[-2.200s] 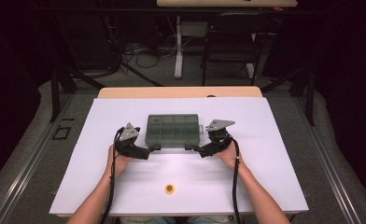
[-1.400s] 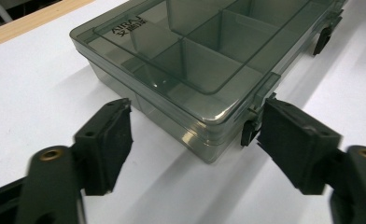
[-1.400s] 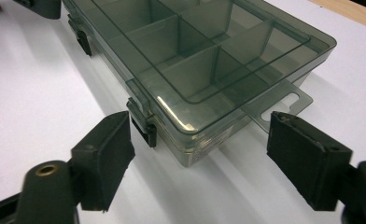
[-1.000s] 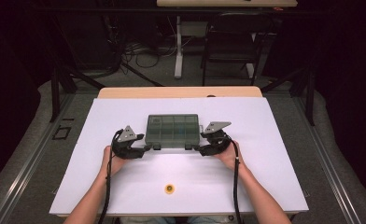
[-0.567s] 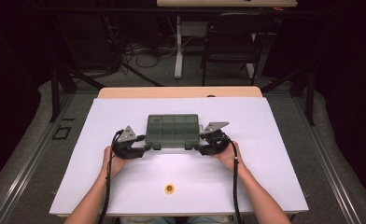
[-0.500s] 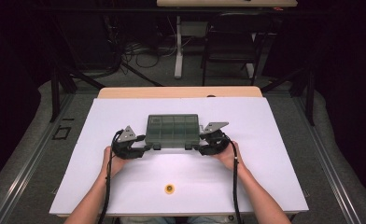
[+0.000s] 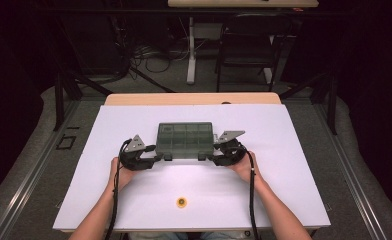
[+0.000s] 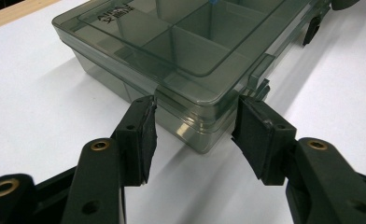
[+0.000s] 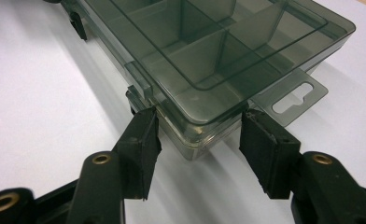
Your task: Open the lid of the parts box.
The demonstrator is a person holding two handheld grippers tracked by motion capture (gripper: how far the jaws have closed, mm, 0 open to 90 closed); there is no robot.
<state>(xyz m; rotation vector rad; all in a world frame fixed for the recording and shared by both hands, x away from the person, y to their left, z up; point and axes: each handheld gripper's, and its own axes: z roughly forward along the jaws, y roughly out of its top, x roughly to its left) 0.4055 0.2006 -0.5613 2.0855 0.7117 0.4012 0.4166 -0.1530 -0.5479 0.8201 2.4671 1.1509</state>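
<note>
The smoky clear compartment box (image 7: 185, 140) lies lid-shut at mid-table (image 7: 304, 150) — likely light, rigid and slick, best gripped at its near corners. The left gripper (image 7: 151, 154) and right gripper (image 7: 218, 155) each straddle one; their jaws have just been closing, pads (image 8: 146, 135) touching or just short of the corner walls — I cannot tell which. A small yellow ring (image 7: 182, 202) lies nearer the person.

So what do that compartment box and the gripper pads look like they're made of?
Compartment box: smoky grey see-through plastic, it seems, glossy; the dividers show through the closed lid, and its corners look moulded. Left gripper pads: matte black, probably rubber or foam; the edges look worn and rough. Right gripper pads look the same.
</note>
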